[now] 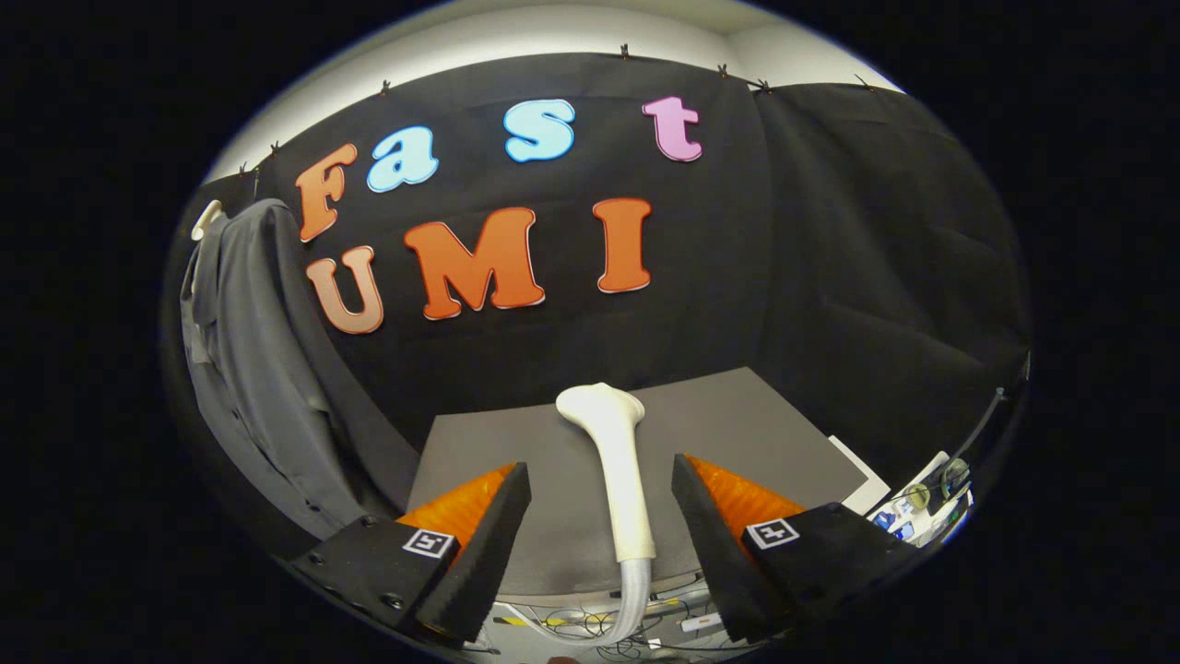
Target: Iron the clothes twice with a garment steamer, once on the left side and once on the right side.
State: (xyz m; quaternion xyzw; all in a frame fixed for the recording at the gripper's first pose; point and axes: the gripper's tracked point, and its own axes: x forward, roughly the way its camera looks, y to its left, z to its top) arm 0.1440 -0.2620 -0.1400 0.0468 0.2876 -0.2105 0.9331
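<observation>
**A:** What is seen on the left?

**B:** A grey garment [244, 369] is hung on a white hanger [206, 219] against the booth's black wall, well to the left of the fingers. No contact with it is seen; neither its left nor its right side can be judged as steamed.

**A:** And in the middle?

**B:** A white steamer head [616, 461] is laid on a grey table [737, 424], its nozzle pointed away and its ribbed hose [627, 599] trailed back over the near edge. It is placed between the fingers of the gripper [599, 516], which are spread wide, with a gap left on each side. Nothing is held.

**A:** And to the right?

**B:** White sheets and small items, too small to be identified, are seen past the table's right corner.

**A:** How far along is the task judged to be?

**B:** At the very beginning, it is judged. The steamer has yet to be gripped, and both passes over the garment are left to be done.
</observation>
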